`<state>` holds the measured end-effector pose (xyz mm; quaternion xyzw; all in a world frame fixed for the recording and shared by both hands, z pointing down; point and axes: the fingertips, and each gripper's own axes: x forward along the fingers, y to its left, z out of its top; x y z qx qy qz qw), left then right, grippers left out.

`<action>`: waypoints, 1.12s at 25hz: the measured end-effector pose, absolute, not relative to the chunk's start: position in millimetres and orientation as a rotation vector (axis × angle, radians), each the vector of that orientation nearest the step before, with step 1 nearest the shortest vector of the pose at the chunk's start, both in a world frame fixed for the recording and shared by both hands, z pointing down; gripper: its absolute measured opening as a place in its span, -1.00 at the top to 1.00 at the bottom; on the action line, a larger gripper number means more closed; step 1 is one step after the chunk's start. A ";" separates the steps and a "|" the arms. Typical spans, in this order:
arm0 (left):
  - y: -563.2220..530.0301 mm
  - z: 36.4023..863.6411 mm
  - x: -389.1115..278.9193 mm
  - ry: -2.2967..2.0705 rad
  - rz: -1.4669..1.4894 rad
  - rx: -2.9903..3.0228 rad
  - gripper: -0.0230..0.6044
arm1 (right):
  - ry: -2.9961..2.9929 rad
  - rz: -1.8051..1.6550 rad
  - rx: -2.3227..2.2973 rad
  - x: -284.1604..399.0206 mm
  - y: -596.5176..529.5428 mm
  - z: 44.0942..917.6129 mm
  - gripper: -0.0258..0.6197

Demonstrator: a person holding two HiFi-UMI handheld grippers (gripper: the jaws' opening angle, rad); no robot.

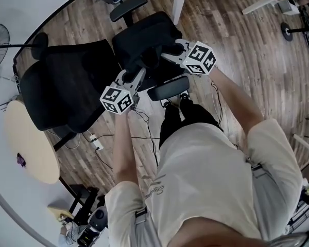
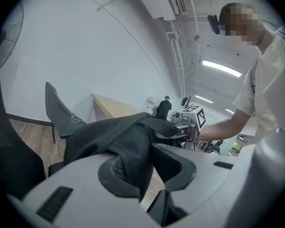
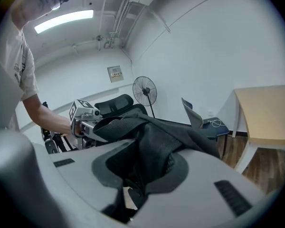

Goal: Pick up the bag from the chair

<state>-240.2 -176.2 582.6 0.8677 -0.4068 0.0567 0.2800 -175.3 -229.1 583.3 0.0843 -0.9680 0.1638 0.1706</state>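
1. Head view: the black bag (image 1: pixel 144 42), soft crumpled fabric, is over the seat of the black office chair (image 1: pixel 67 94). The chair's mesh back lies at 9 o'clock of the bag. The left gripper (image 1: pixel 135 76) holds the bag's 7 o'clock edge and the right gripper (image 1: pixel 171 49) its 3 o'clock edge. Whether the bag touches the seat cannot be told. The floor (image 1: pixel 237 60) is wood plank.
2. Left gripper view: the grey moulded jaws are partly closed, clamped on a ribbed woven fold of the bag (image 2: pixel 126 151).
3. Right gripper view: the jaws are likewise partly closed, pinching coarse-weave bag fabric (image 3: pixel 156 141). A round fan (image 3: pixel 145 90) stands at 12 o'clock and a pale wooden worktop (image 3: pixel 270 110) at 3 o'clock.
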 end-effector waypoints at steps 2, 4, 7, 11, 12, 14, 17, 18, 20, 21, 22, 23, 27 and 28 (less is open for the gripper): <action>-178.8 572.7 -242.4 -1.097 0.139 2.339 0.65 | -2.774 0.465 0.242 -177.9 -229.8 574.0 0.75; -178.3 562.7 -241.3 -1.095 0.119 2.351 0.65 | -2.792 0.464 0.242 -177.7 -227.8 565.2 0.78; -174.0 549.0 -234.3 -1.092 0.118 2.384 0.65 | -2.805 0.455 0.244 -171.6 -223.5 554.7 0.81; -171.2 531.8 -227.4 -1.108 0.128 2.430 0.65 | -2.843 0.437 0.252 -163.6 -219.0 535.8 0.82; -170.7 527.7 -226.5 -1.112 0.125 2.437 0.65 | -2.854 0.430 0.255 -162.4 -217.8 530.6 0.82; -168.8 519.1 -225.1 -1.120 0.111 2.450 0.66 | -2.878 0.415 0.265 -160.7 -215.5 519.7 0.82; -168.2 501.6 -223.7 -1.141 0.083 2.474 0.66 | -2.913 0.390 0.285 -159.7 -215.6 498.1 0.82; -169.1 494.8 -223.2 -1.151 0.075 2.482 0.66 | -2.924 0.376 0.293 -159.4 -216.5 490.0 0.82; -173.1 480.4 -222.5 -1.170 0.061 2.505 0.66 | -2.949 0.335 0.307 -159.1 -220.3 473.3 0.82; -176.9 472.6 -222.8 -1.178 0.055 2.522 0.66 | -2.963 0.308 0.314 -159.5 -224.3 464.6 0.82; -181.6 464.3 -223.5 -1.187 0.049 2.541 0.66 | -2.975 0.281 0.319 -160.2 -229.2 455.7 0.82; -186.2 456.1 -224.3 -1.196 0.045 2.560 0.66 | -2.983 0.254 0.321 -161.1 -234.1 447.1 0.82; -200.6 424.6 -227.7 -1.236 0.040 2.619 0.66 | -2.996 0.166 0.321 -164.8 -249.4 416.4 0.83; -203.2 417.4 -228.4 -1.246 0.040 2.631 0.66 | -3.001 0.148 0.319 -165.4 -251.9 409.6 0.83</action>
